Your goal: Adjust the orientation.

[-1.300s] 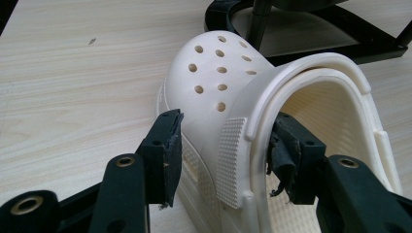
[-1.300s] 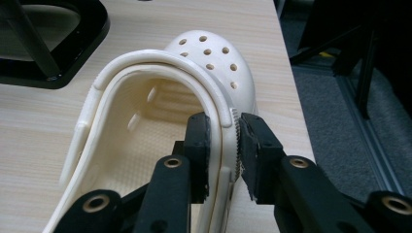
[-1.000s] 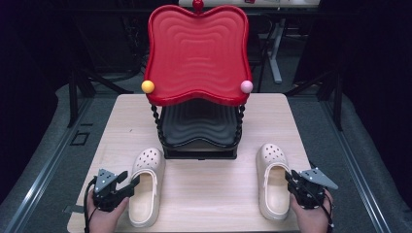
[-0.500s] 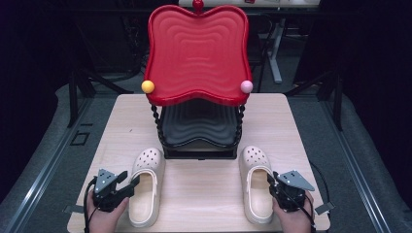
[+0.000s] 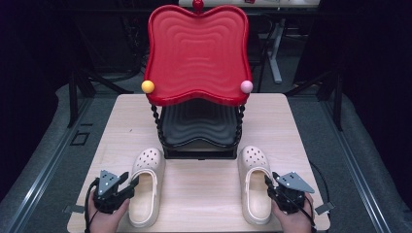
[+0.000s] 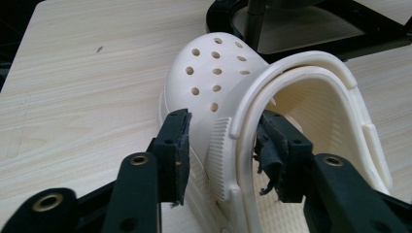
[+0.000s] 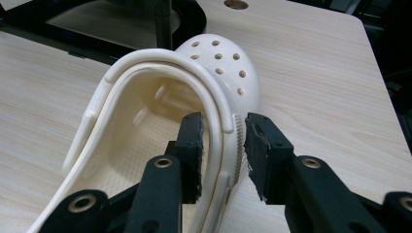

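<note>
Grippers at two cream perforated foam clogs on the pale wooden table (image 5: pixel 204 121).
Left gripper (image 6: pixel 223 145) fingers, just closing, straddle the left clog (image 6: pixel 218 82) sidewall ungripped; right gripper (image 7: pixel 223 145) fingers, just opening, straddle the right clog (image 7: pixel 214 68) wall.

Two clogs (image 5: pixel 146 187) (image 5: pixel 256 182) before rack (image 5: pixel 199 131), on table (image 5: pixel 204 194).

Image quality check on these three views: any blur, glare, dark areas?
High view: soft overall, surroundings nearly black, red tray evenly lit with mild sheen, no hard glare. Left gripper view: left clog sharp, nearest parts of the gripper at the bottom edge slightly soft, wide-angle stretch at the edges. Right gripper view: right clog sharp, table grain crisp, faint shadows only.
</note>
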`<move>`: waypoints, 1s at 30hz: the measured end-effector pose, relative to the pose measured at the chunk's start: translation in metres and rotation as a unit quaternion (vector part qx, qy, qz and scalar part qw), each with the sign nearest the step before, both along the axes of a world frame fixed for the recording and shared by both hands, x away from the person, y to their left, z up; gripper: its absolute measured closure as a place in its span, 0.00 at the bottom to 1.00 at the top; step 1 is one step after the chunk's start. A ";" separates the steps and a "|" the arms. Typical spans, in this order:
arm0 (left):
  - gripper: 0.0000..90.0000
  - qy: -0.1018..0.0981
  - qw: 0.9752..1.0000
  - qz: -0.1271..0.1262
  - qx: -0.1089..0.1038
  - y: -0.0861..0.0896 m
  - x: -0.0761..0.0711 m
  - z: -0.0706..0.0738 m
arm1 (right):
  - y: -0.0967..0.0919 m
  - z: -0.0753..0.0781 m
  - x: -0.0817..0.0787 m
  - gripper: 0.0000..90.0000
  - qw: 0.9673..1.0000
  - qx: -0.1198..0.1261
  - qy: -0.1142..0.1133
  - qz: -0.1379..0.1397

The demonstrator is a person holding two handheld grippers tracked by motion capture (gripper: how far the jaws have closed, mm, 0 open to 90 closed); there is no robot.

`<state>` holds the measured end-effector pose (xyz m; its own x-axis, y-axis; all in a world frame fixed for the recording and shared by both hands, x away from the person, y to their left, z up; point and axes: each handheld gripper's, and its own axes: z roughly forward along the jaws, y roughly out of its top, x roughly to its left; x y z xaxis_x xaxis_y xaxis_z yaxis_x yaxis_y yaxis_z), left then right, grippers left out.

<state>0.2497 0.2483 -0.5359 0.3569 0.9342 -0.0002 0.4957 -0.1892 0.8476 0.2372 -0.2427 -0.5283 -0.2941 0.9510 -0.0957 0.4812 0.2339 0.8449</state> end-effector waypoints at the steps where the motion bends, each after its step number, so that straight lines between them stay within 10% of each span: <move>1: 0.65 0.003 1.000 0.001 0.000 0.000 0.000 -0.001 | 0.001 -0.001 0.000 0.75 1.000 -0.001 -0.001 0.000; 30: 0.83 0.009 0.999 0.035 0.003 -0.004 0.000 -0.003 | 0.006 -0.004 0.004 0.82 0.999 0.009 0.016 -0.029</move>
